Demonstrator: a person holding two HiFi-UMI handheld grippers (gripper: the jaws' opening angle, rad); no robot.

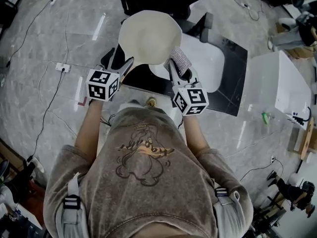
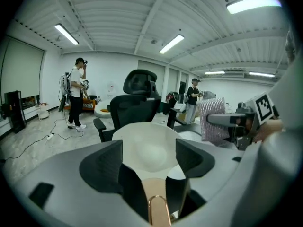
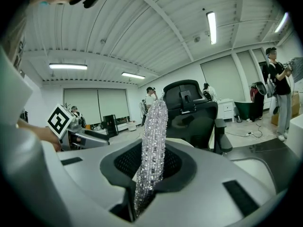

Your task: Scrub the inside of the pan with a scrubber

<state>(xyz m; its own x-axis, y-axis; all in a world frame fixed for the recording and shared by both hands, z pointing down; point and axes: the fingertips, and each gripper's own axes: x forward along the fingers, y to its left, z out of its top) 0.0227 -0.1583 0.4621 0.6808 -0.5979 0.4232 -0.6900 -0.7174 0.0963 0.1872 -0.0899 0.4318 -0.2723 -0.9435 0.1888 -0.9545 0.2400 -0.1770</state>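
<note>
In front of the person's chest, the left claw is clamped on the copper handle of a cream pan, raised at 12 o'clock. At 1 o'clock, the right claw pinches a silvery scrubber upright, just beside the pan's rim.

Scrubber just right of pan; office chair behind both.

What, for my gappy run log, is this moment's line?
left claw: shut on pan handle | right claw: shut on scrubber | scrubber off pan
</note>
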